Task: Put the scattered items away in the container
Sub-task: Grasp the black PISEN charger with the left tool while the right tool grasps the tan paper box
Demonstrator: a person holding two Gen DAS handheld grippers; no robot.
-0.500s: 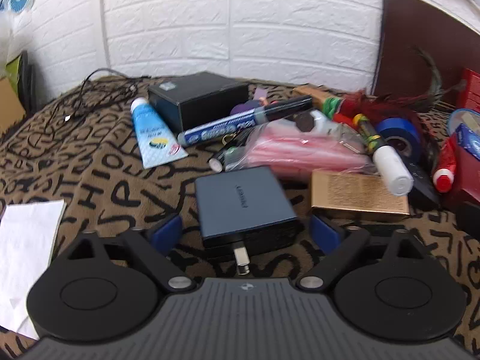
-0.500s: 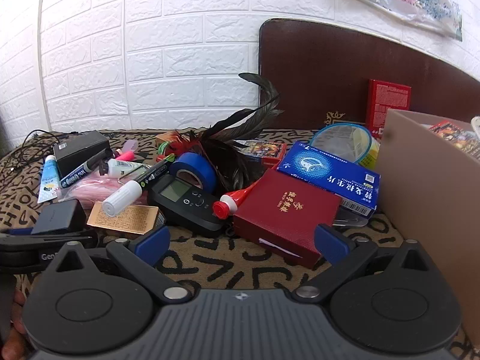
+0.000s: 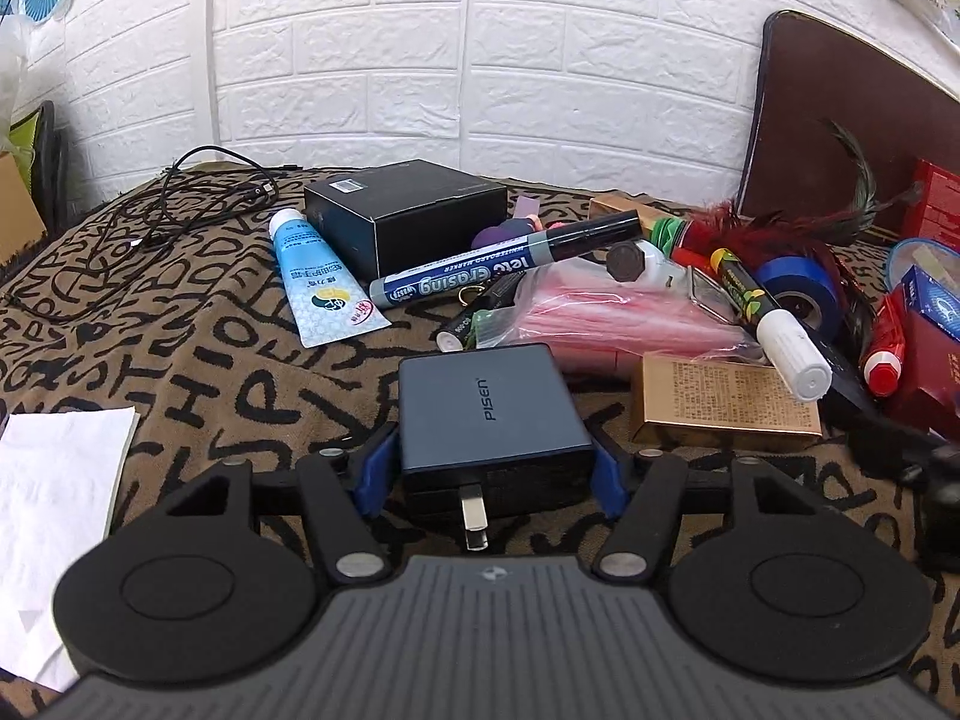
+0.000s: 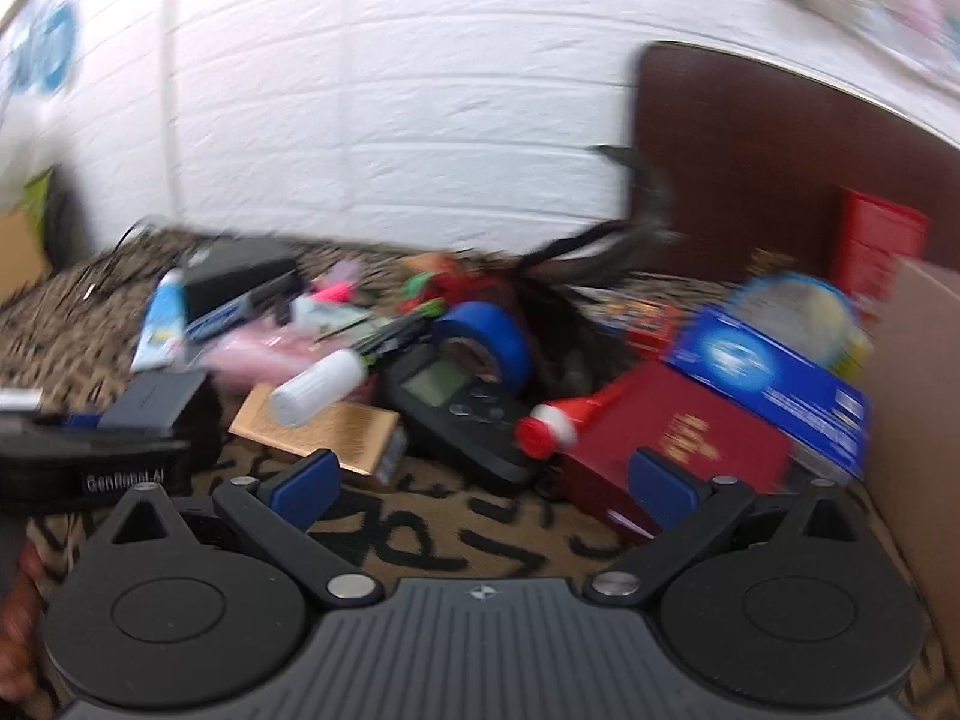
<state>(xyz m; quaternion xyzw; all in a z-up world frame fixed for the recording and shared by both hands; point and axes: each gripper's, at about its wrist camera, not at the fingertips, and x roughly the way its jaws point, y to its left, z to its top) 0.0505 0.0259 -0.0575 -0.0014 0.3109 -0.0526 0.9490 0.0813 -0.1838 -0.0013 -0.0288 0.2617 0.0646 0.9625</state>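
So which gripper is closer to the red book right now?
Right. The right gripper hangs open just before the red book; the left gripper is across the pile, jaws around the charger.

The left hand-held gripper [image 3: 491, 474] is showing a ribbed grey housing with a small round emblem, two black round discs, black linkage arms with silver screws, and blue fingertip pads [image 3: 377, 474]. The right hand-held gripper [image 4: 483, 474] is wearing the same build; white lettering is running along the left one's black side.
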